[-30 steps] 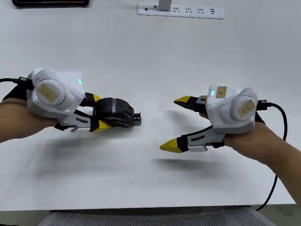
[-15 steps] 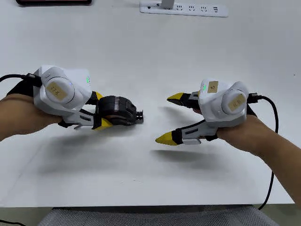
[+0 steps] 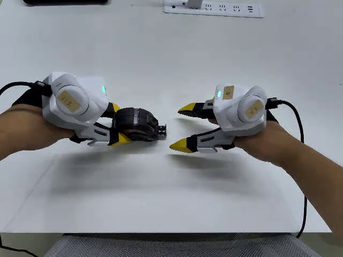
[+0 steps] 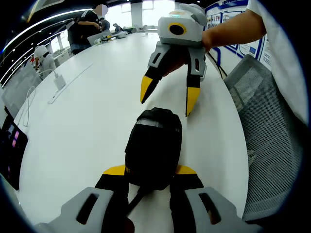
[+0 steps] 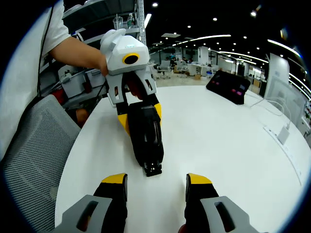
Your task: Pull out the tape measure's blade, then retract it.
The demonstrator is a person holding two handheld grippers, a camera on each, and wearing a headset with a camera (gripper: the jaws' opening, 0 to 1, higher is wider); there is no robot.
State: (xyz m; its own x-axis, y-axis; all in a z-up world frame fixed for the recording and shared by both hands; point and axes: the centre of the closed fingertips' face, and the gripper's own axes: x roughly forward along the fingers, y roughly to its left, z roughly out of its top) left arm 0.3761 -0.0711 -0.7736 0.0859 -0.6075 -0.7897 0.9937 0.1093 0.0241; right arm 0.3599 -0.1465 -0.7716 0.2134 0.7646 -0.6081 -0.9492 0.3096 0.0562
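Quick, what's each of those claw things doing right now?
Left gripper: shut on the black round tape measure.
Right gripper: open, holding nothing.

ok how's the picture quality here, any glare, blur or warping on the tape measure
Head view: even light, soft shadows on the table under the left gripper and right gripper, tape measure sharp. Left gripper view: strong fisheye bend, the tape measure's black case shows little detail. Right gripper view: same bend, dim room with ceiling lights, tape measure in focus.
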